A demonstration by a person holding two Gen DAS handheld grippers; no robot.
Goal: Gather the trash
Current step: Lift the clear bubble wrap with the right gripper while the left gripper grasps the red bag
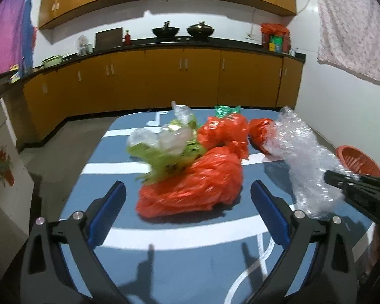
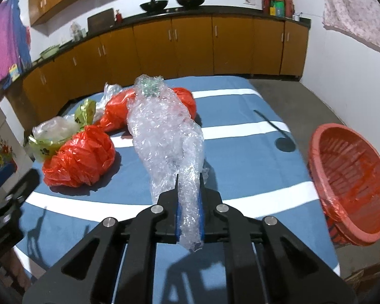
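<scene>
My right gripper (image 2: 189,186) is shut on a crumpled sheet of clear bubble wrap (image 2: 164,129), which stretches forward over the blue striped table (image 2: 240,157); the same wrap (image 1: 309,162) and right gripper (image 1: 328,176) show at the right of the left wrist view. My left gripper (image 1: 188,190) is open and empty, its jaws either side of a near red plastic bag (image 1: 192,182), a little short of it. The same bag (image 2: 81,157) lies left in the right wrist view. Two more red bags (image 1: 225,129) (image 1: 259,133), a green wrapper (image 1: 162,157) and clear plastic (image 1: 164,136) lie behind.
A red basket (image 2: 352,177) lined with red plastic stands off the table's right edge; it also shows in the left wrist view (image 1: 357,162). Orange kitchen cabinets (image 1: 164,76) and a counter with woks run along the far wall. Grey floor surrounds the table.
</scene>
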